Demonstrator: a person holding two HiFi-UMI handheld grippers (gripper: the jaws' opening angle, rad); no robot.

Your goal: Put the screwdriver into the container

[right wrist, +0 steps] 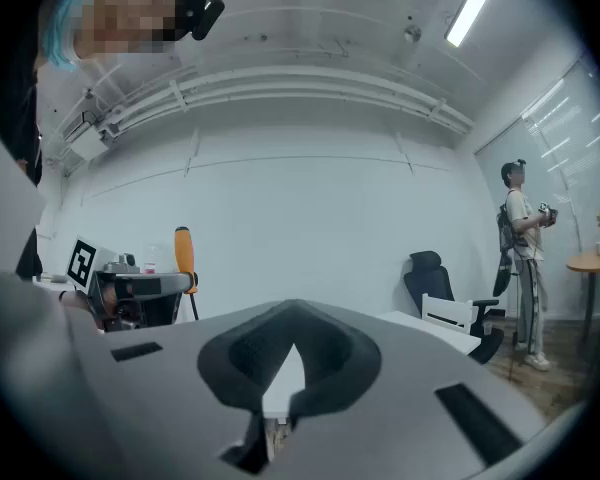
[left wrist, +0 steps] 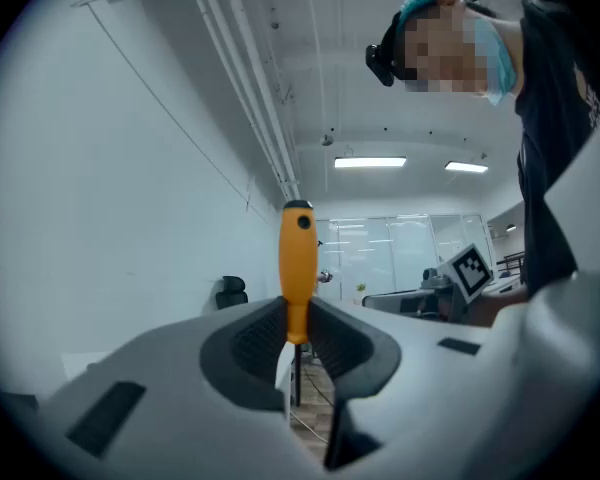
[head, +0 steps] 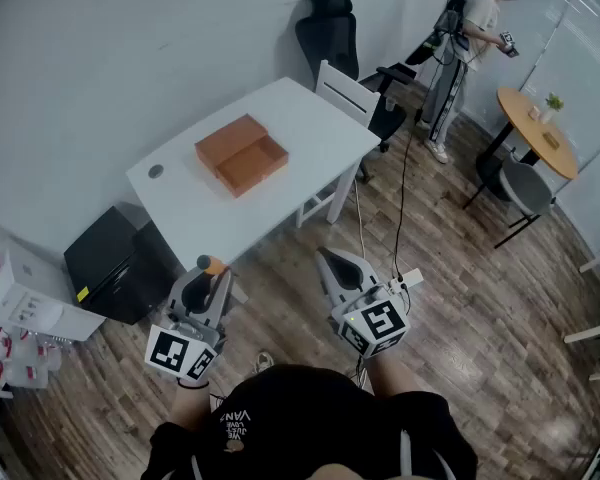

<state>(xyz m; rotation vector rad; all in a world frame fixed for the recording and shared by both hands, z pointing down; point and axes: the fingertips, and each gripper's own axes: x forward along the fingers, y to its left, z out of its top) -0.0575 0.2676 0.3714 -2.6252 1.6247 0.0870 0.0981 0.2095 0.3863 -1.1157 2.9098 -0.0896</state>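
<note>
**Screwdriver held in left gripper, container on the table ahead**

Two hand-held grippers are in view, one per hand, both pointing level.

Left gripper (head: 212, 278) (left wrist: 296, 320): the jaws are clamped on the one screwdriver (head: 212, 265) (left wrist: 298, 256). They pinch the low end of its orange handle. The tool stands upright, handle above the jaws and dark shaft below. It is in the air, well short of the table edge.

Right gripper (head: 327, 256) (right wrist: 290, 313): the jaw tips meet and nothing is between them. From its own view the screwdriver (right wrist: 184, 253) shows off to the left, upright.

One container (head: 242, 154): an orange-brown rectangular box, flat on the white table (head: 310, 133) near its middle. The near half looks recessed, the far half level with the rim. It is well apart from both grippers.

Counted around the table:
- Two chairs at the far side, one white chair (head: 345, 93) and one black office chair (head: 330, 33).
- One black box (head: 110, 263) on the floor at the near left corner.

One other person (head: 460, 38) stands at the back right, near one round wooden table (head: 535, 128).
</note>
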